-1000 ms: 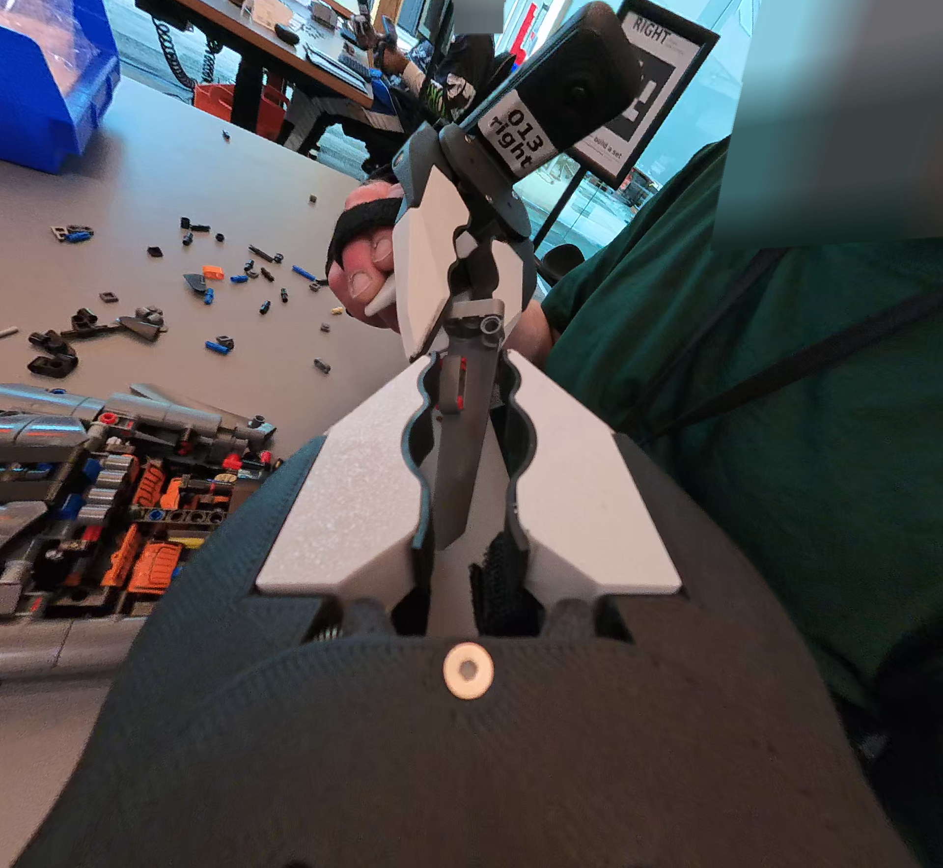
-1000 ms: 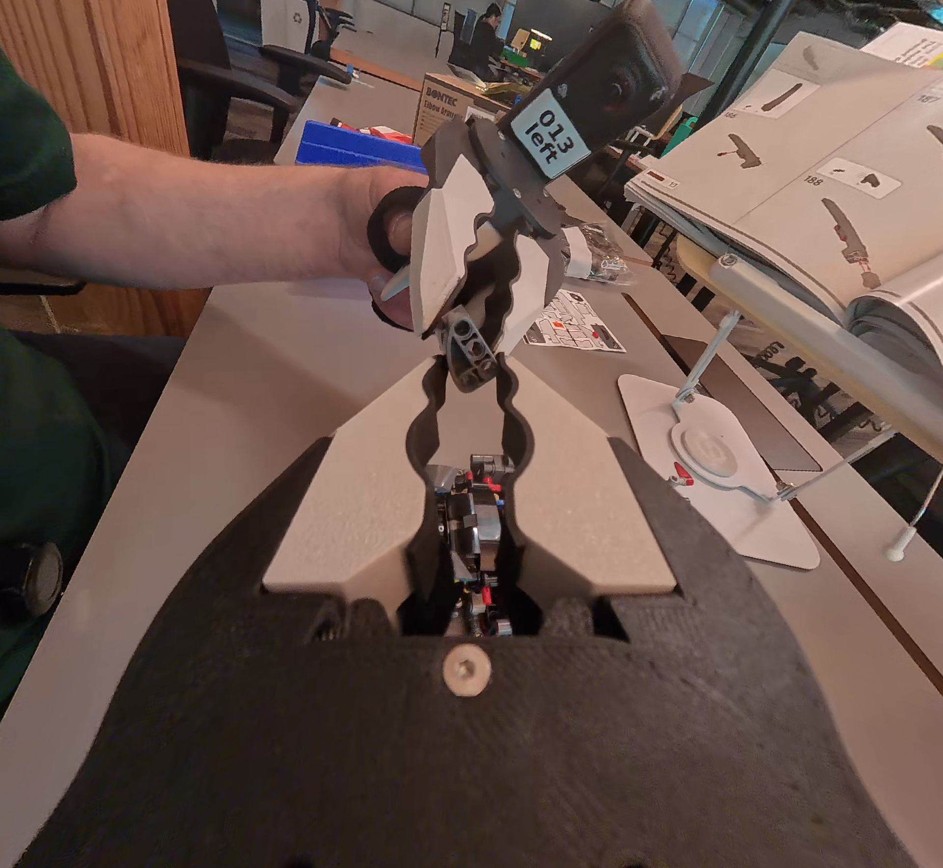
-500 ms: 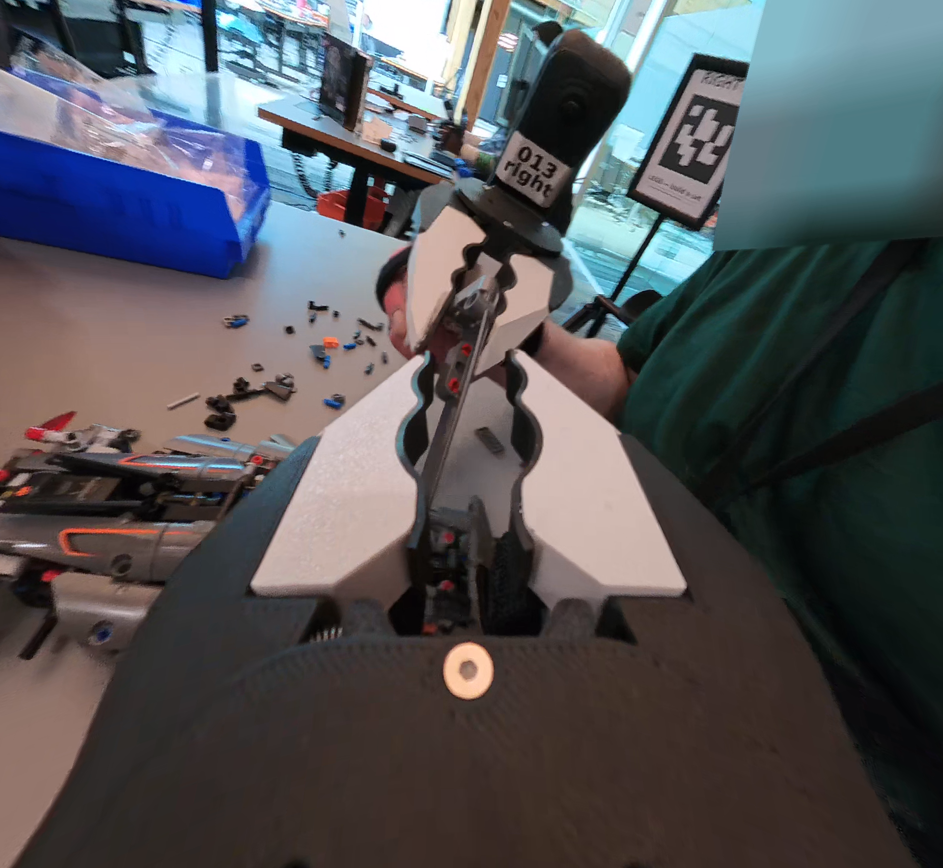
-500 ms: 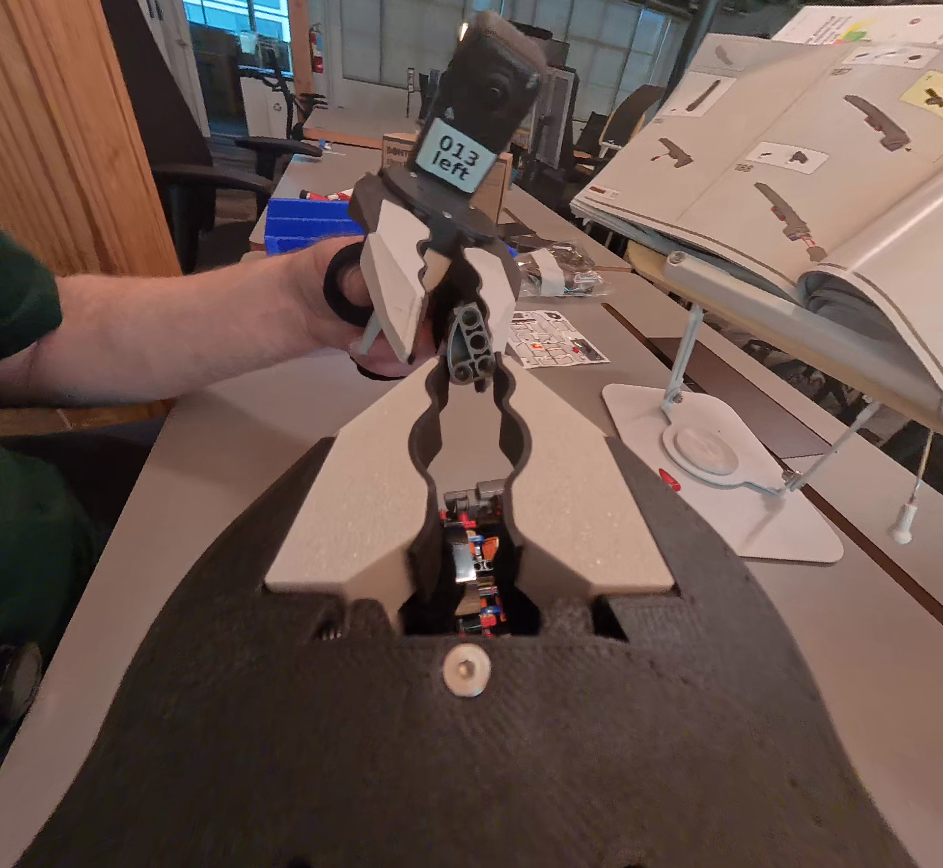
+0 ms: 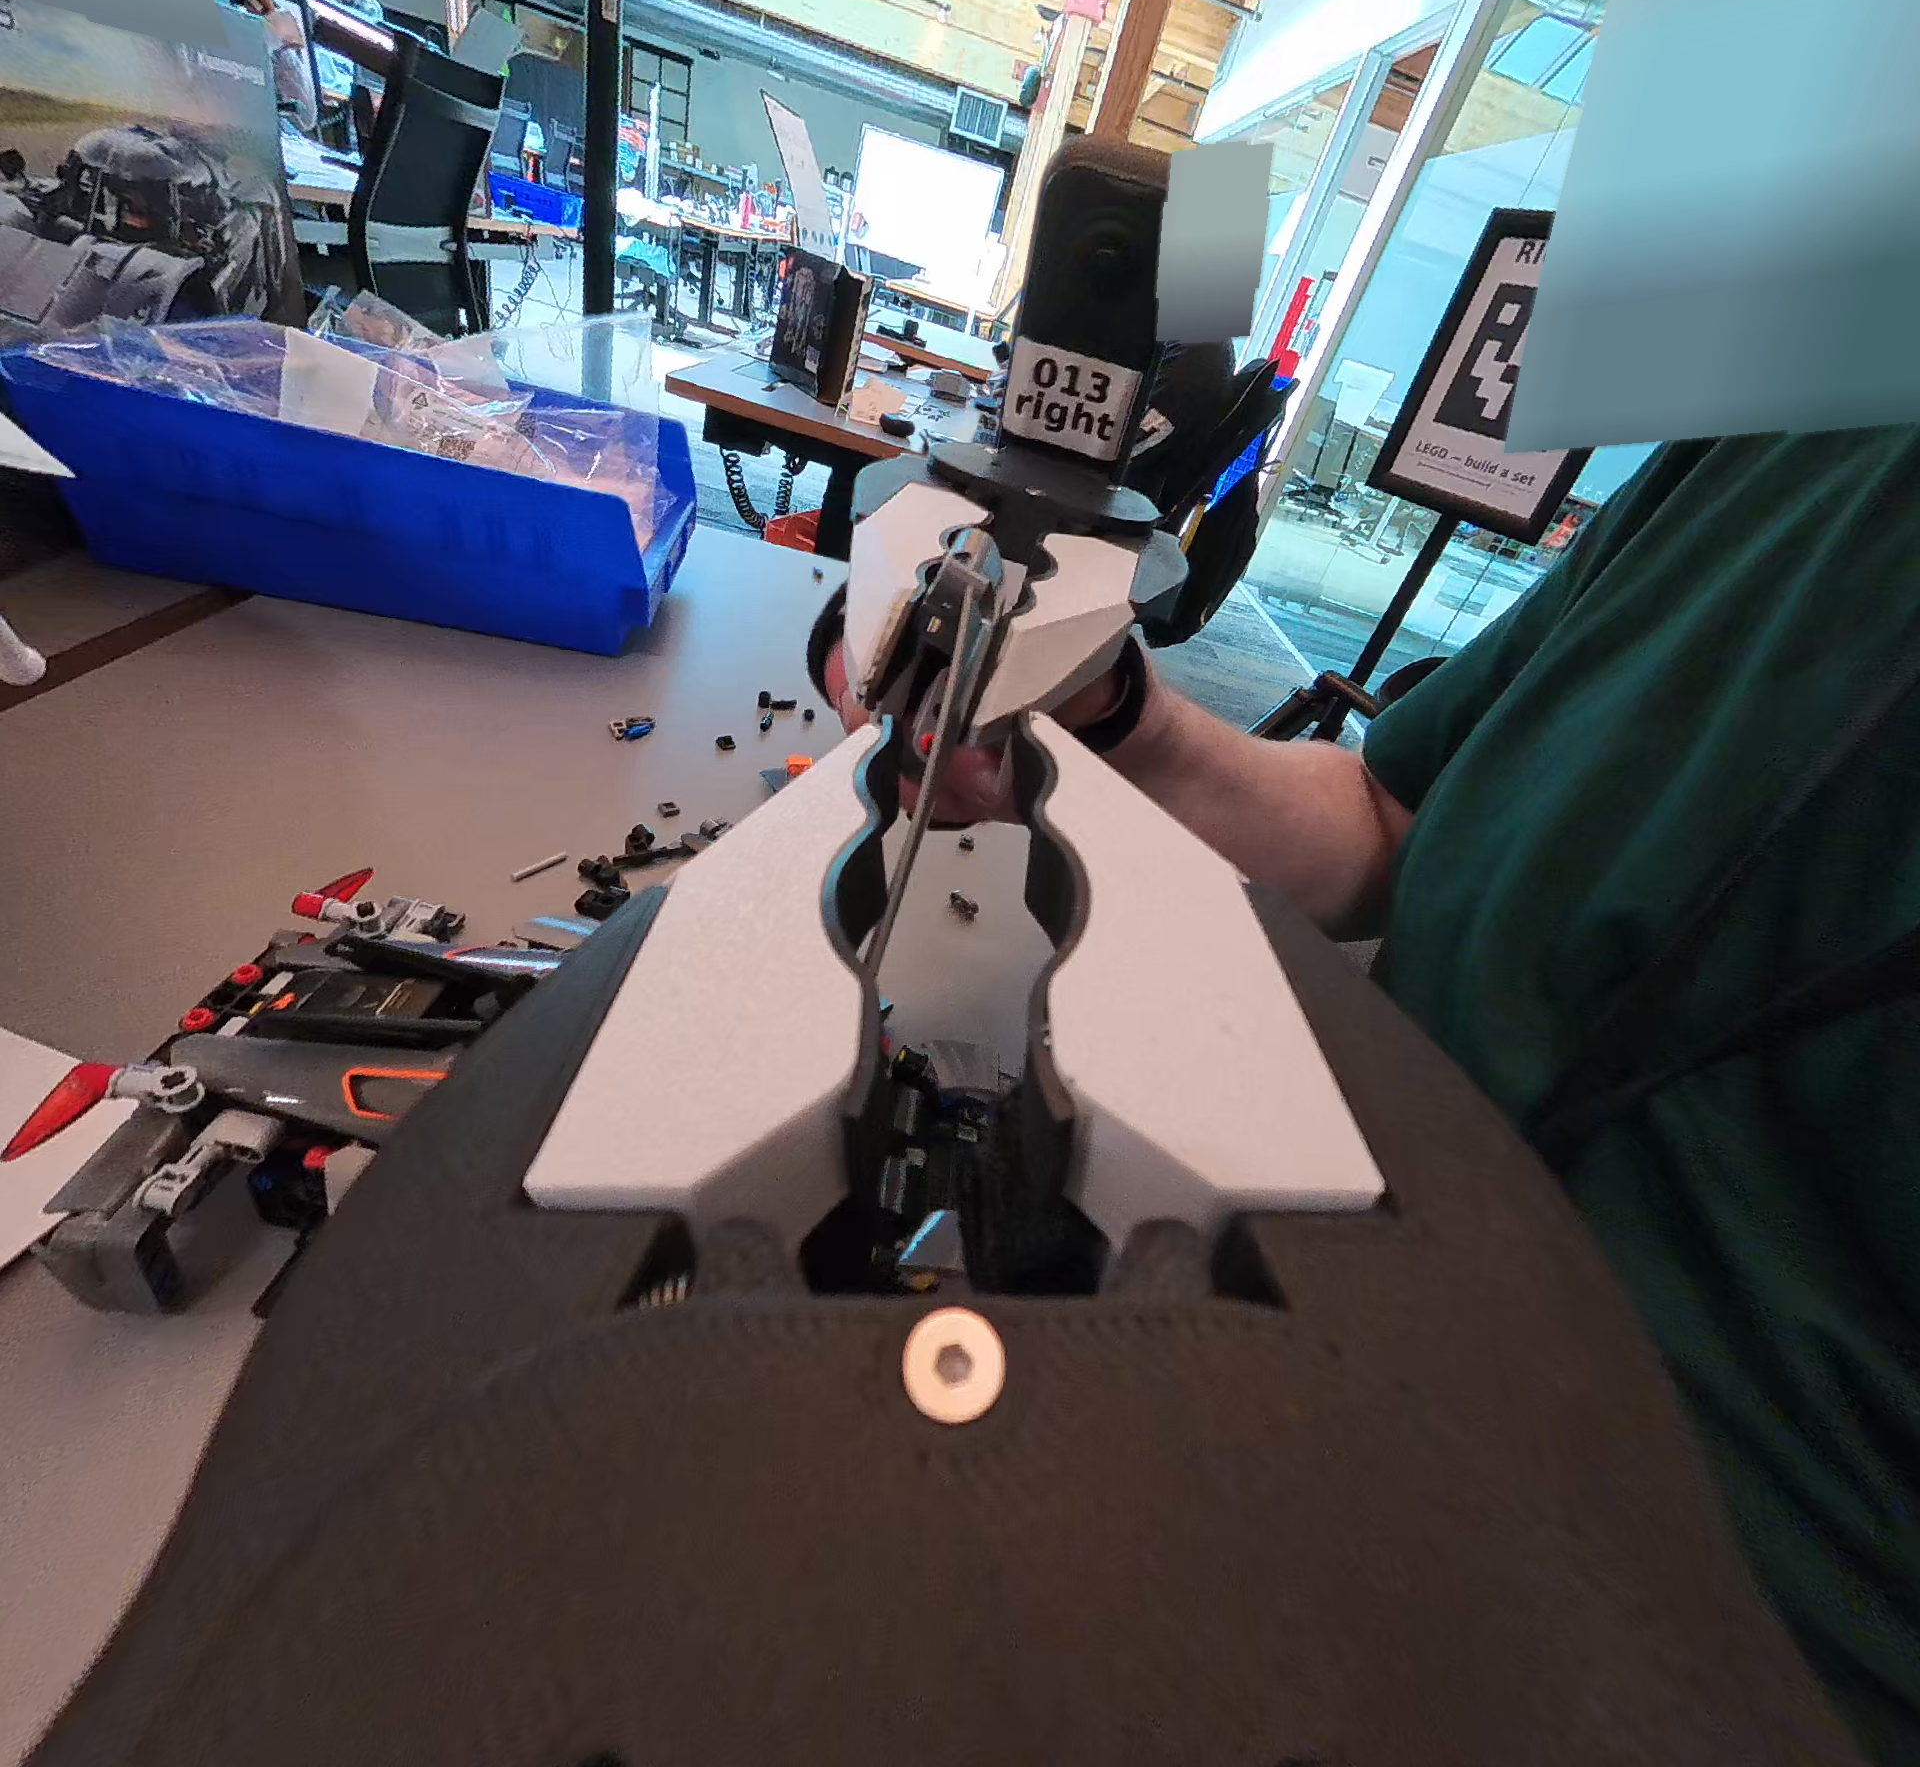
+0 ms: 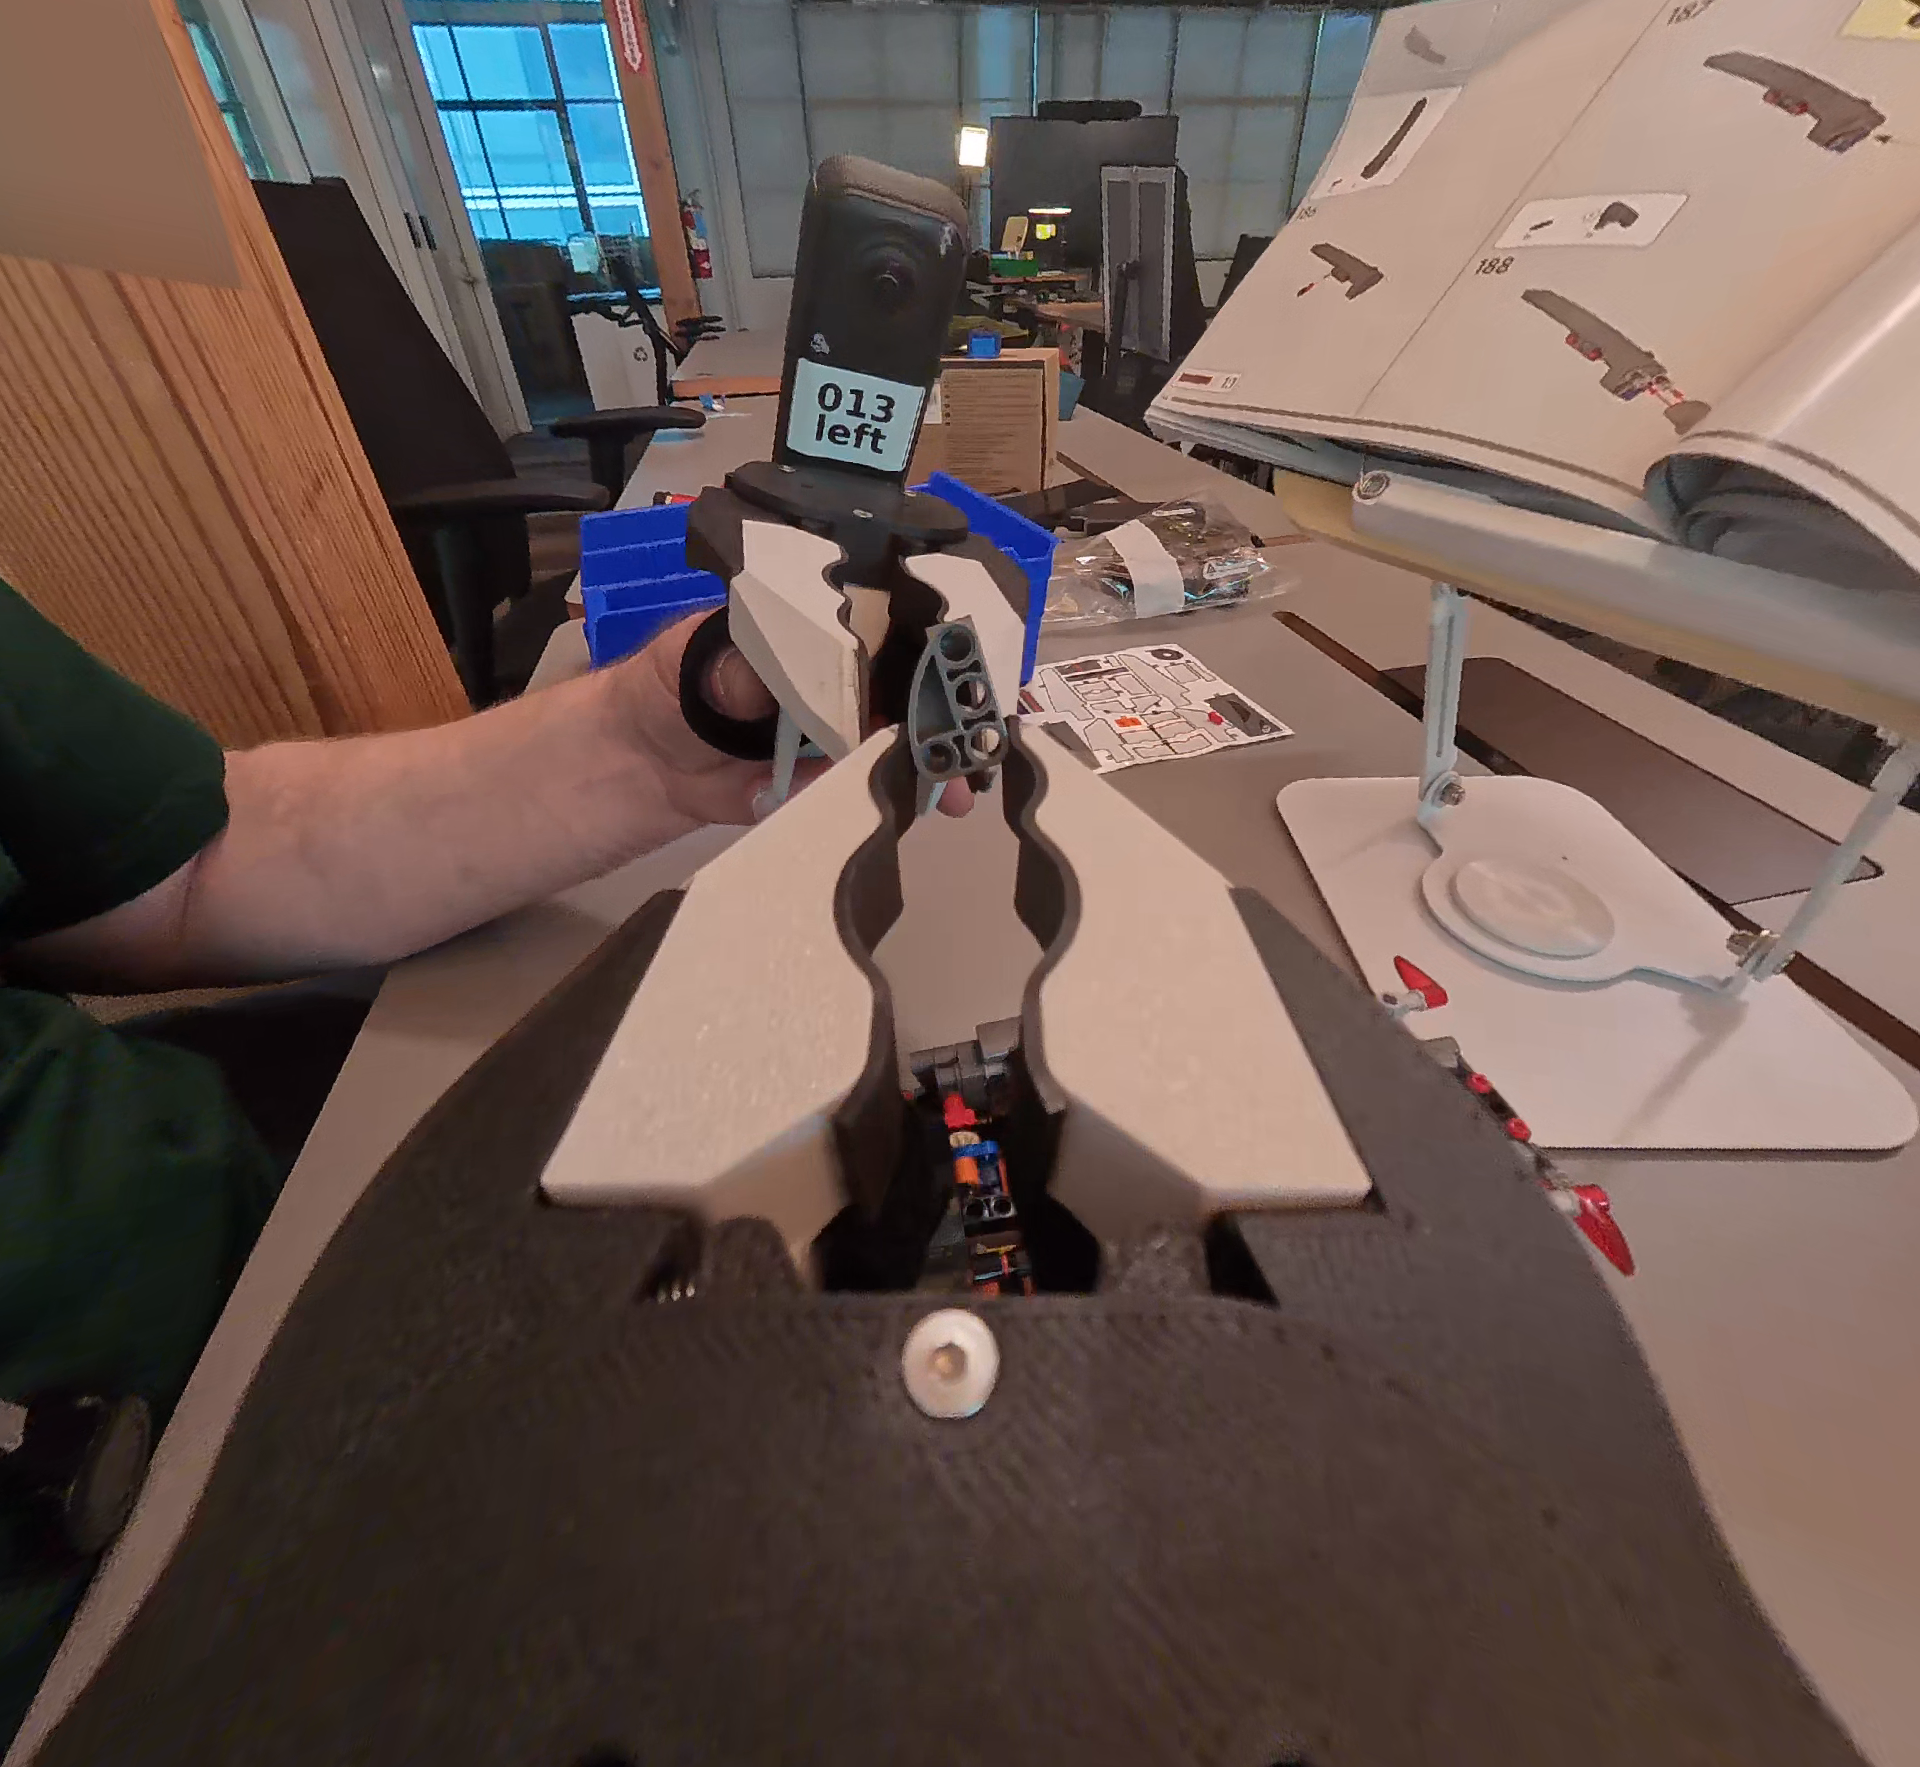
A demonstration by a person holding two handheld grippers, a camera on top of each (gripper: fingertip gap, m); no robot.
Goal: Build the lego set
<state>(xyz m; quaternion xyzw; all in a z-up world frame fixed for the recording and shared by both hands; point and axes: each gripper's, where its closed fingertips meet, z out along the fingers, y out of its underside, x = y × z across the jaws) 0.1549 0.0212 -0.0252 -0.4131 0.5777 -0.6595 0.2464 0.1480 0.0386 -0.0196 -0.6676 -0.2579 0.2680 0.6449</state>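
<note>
Grey panel piece (image 6: 958, 701): a grey lego part with round holes, held in the air above the table (image 5: 312, 761), between the two grippers.
Left gripper (image 6: 914, 709): its jaws are clenched on the grey panel piece; in the left wrist view the piece runs forward as a thin edge (image 5: 925, 824).
Right gripper (image 5: 951, 678): it faces the left one, and the far end of the piece lies between its fingers; whether they press it cannot be told.
Lego model (image 5: 312, 1021): a dark grey build with orange and red parts, lying on the table below the grippers.
Loose pieces (image 5: 665, 813): small black and blue parts scattered near the model.
Blue bin (image 5: 364, 512): at the table's far side, holding clear plastic bags.
Instruction book (image 6: 1538, 242): open on a white stand (image 6: 1579, 948); a sticker sheet (image 6: 1153, 704) lies beside it.
</note>
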